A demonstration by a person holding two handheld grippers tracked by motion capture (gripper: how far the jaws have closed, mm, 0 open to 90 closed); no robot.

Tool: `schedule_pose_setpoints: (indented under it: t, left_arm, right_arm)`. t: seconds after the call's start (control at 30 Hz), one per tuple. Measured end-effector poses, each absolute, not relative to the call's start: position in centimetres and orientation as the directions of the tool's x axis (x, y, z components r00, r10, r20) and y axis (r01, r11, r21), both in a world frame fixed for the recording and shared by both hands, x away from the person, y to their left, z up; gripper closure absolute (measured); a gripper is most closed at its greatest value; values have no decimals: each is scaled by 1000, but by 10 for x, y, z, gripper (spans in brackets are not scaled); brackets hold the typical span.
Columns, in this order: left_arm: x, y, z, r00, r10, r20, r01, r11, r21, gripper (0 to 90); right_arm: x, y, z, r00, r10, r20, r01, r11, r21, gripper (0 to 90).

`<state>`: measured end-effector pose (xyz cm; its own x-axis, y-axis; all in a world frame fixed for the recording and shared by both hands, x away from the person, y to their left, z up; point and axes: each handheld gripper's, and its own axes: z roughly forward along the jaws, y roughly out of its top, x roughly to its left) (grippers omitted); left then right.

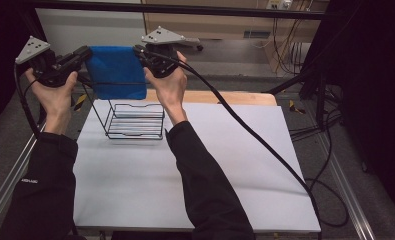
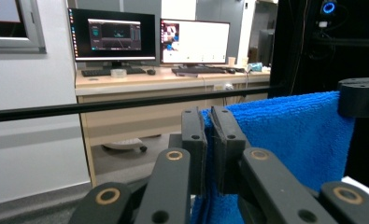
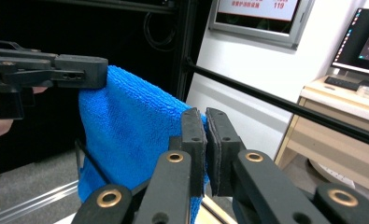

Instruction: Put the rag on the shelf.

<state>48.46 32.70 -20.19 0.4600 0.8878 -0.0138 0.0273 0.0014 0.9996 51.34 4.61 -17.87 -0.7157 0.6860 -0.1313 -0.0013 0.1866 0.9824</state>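
Your table (image 1: 195,165) carries a plain white top, bare across most of its near half. At its far left part stands a black wire rack (image 1: 135,121), upright, with thin horizontal bars along its base and one tall hoop rising from its left side. Above and behind the rack hangs the blue microfibre cloth (image 1: 116,70), stretched flat between your two hands, its lower edge just over the rack and, as far as the high view tells, not touching it. Your left tool (image 1: 83,54) is clamped on the cloth's upper left corner; in the left gripper view (image 2: 209,140) the two black jaws stand upright and pressed together with a fold of blue pile (image 2: 289,135) pinched between them. Your right tool (image 1: 141,53) is clamped on the upper right corner; in the right gripper view (image 3: 205,144) the jaws meet on the cloth's edge while the rest of it (image 3: 126,135) drapes down to the left, toward the other tool. Both tools point inward, toward each other, roughly level. A black cable (image 1: 255,140) trails from the right tool across the table's right side. Beyond the table: a desk with two lit monitors (image 2: 152,39).
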Motion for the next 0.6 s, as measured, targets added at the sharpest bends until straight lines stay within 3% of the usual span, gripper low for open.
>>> schedule_pose_setpoints:
  t: [0.6]
  left_arm:
    - [469, 333, -214, 484, 875, 16, 35, -38, 999, 839]
  right_arm:
    - [500, 44, -186, -755, 639, -145, -8, 213, 977, 870]
